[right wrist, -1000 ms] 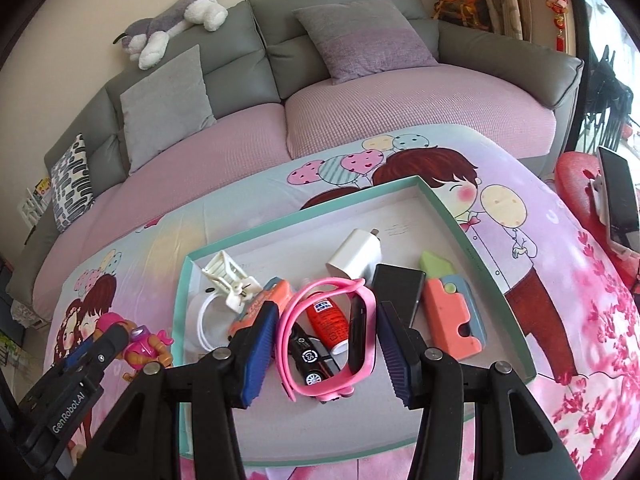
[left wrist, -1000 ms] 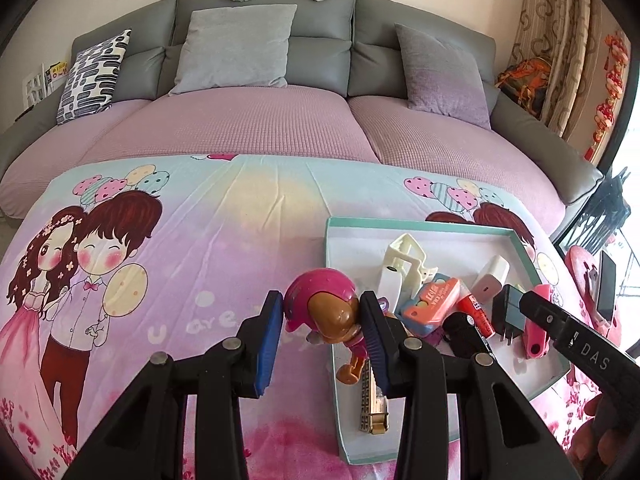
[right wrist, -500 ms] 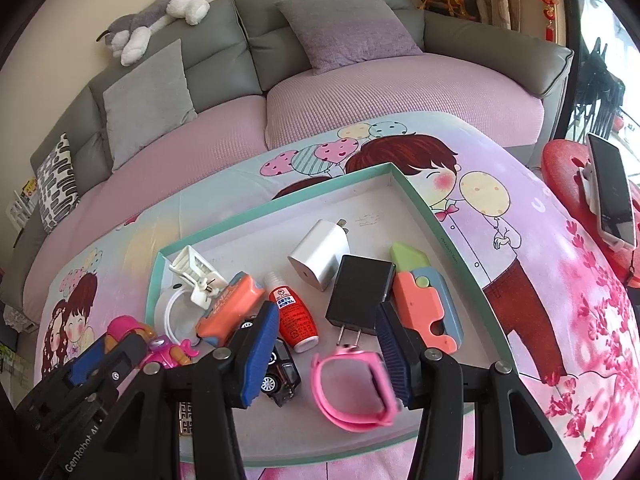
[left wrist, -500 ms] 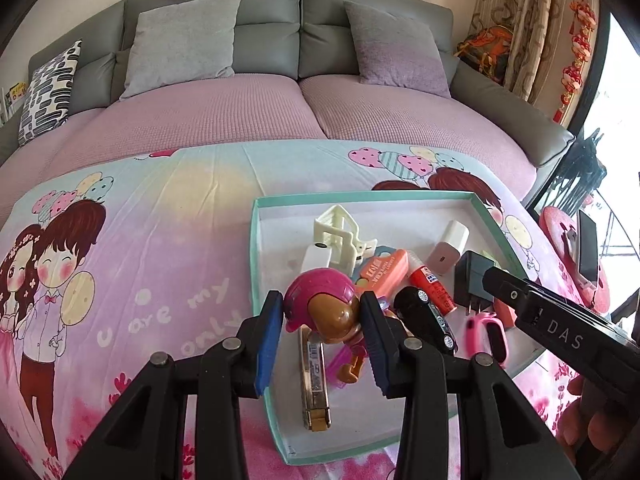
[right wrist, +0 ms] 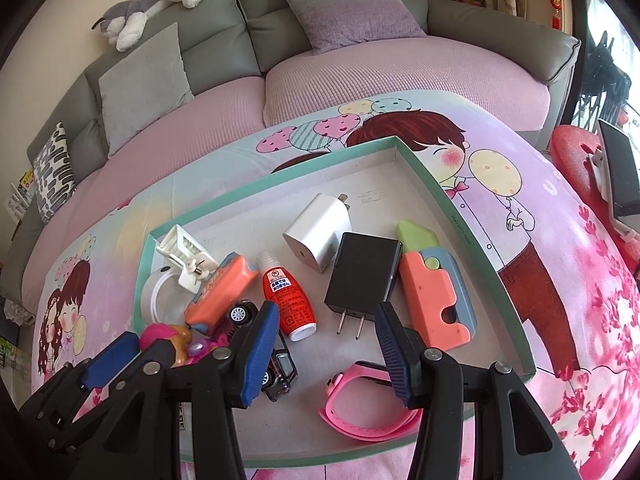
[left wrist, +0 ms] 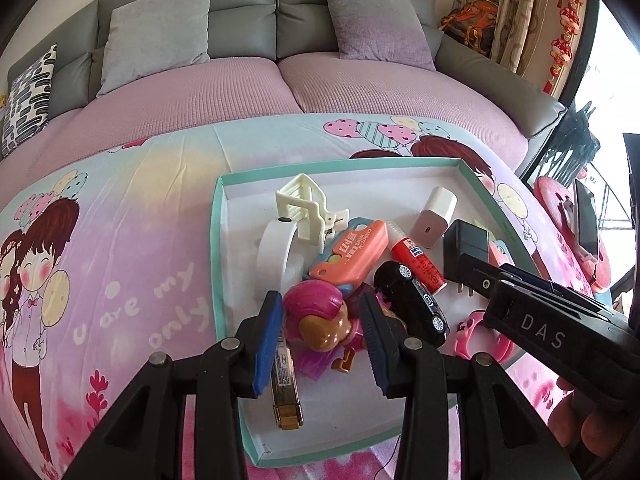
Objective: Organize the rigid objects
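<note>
My left gripper (left wrist: 322, 334) is shut on a pink-helmeted toy figure (left wrist: 320, 318) and holds it over the near-left part of the teal-rimmed tray (left wrist: 218, 240). The figure also shows in the right wrist view (right wrist: 166, 336). My right gripper (right wrist: 328, 344) is open and empty above the tray's front; a pink wristband (right wrist: 360, 408) lies on the tray floor under it. In the tray lie a black toy car (left wrist: 412, 304), a red glue bottle (right wrist: 290, 300), a black charger (right wrist: 362, 276), a white charger (right wrist: 318, 232), an orange toy cutter (right wrist: 434, 296) and a white clip (left wrist: 308, 208).
The tray sits on a cartoon-print blanket (left wrist: 120, 240) over a table, with a grey and pink sofa (left wrist: 240, 80) behind. A gold lighter (left wrist: 284, 392) lies at the tray's near-left. A red stool with a phone (right wrist: 616, 172) stands at the right.
My left gripper has carried the toy figure rightward from over the blanket to over the tray. My right gripper has opened and dropped the pink wristband onto the tray floor.
</note>
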Demonstrator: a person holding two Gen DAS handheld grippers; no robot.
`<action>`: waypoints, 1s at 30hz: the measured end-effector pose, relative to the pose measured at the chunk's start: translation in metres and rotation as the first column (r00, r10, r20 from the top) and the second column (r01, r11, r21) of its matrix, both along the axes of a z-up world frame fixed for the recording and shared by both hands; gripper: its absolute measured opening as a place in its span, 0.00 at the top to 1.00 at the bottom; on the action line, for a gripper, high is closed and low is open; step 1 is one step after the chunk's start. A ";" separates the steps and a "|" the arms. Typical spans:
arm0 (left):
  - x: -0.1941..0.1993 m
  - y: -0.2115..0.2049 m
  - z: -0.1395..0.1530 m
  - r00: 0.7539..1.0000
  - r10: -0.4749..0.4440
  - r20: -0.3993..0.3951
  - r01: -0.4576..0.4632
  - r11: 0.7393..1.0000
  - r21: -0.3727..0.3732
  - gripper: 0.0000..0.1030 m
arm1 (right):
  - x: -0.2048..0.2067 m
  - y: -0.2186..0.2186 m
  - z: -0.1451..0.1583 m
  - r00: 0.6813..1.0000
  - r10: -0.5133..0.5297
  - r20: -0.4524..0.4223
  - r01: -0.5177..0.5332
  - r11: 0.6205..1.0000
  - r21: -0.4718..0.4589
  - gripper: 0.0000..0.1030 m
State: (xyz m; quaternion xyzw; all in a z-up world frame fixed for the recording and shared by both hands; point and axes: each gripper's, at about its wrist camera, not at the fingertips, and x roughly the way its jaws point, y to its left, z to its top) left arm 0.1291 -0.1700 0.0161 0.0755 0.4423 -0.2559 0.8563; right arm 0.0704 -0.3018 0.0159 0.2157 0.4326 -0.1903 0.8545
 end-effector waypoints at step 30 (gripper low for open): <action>0.045 0.116 -0.006 0.870 0.491 0.044 -0.492 0.871 -0.004 0.05 | 0.017 0.028 -0.001 0.994 0.105 -0.010 -0.105 0.993 -0.047 0.10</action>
